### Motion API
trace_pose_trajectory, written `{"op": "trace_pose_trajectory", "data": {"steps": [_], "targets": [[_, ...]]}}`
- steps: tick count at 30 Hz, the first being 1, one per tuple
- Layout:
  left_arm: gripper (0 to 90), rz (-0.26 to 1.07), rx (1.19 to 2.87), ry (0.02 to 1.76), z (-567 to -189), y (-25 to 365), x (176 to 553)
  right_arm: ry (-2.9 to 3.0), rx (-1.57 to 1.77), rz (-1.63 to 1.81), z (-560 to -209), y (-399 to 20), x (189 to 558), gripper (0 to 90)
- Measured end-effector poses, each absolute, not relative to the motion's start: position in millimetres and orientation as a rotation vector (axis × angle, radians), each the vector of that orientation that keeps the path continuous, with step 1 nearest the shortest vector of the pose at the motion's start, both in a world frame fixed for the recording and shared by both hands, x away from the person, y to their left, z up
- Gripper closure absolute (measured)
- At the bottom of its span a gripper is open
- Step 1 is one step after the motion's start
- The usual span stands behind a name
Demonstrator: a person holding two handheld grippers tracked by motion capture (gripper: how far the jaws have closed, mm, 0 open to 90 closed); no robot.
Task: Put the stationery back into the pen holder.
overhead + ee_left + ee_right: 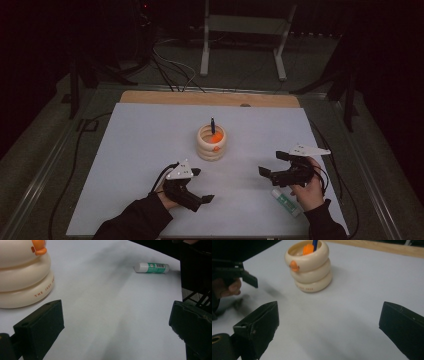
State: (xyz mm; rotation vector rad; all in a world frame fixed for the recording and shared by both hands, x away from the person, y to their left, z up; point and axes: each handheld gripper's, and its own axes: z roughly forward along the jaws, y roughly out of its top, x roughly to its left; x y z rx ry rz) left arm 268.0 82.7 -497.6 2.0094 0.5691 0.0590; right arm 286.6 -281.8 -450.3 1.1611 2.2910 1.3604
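Note:
A cream pen holder [211,143] made of stacked rings, with an orange duck beak, stands mid-board and holds a blue pen [213,125] and something orange. A white and green glue stick [286,201] lies near the board's front right, beside the person's right hand. My left gripper [202,185] sits front left of the holder, open and empty. My right gripper [271,163] is open and empty to the holder's right, above the board. The left gripper view has the holder [22,277] at its left and the glue stick [151,267] farther off. The right gripper view faces the holder [310,267].
The white board [140,150] covers a wooden table whose edge [210,98] shows at the back. Cables [170,70] and a metal stand [245,30] sit on the dark floor behind. The left gripper's jaw [244,277] and the hand holding it appear at the right gripper view's left.

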Motion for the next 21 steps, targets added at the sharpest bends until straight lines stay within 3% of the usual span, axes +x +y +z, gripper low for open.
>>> {"op": "trace_pose_trajectory", "data": {"steps": [21], "targets": [[0.3, 0.059, 2.005, 0.570, -497.0, 82.8, 268.0, 2.321, 1.161, 1.326, -467.6, -301.4, 255.3, 5.5]]}}
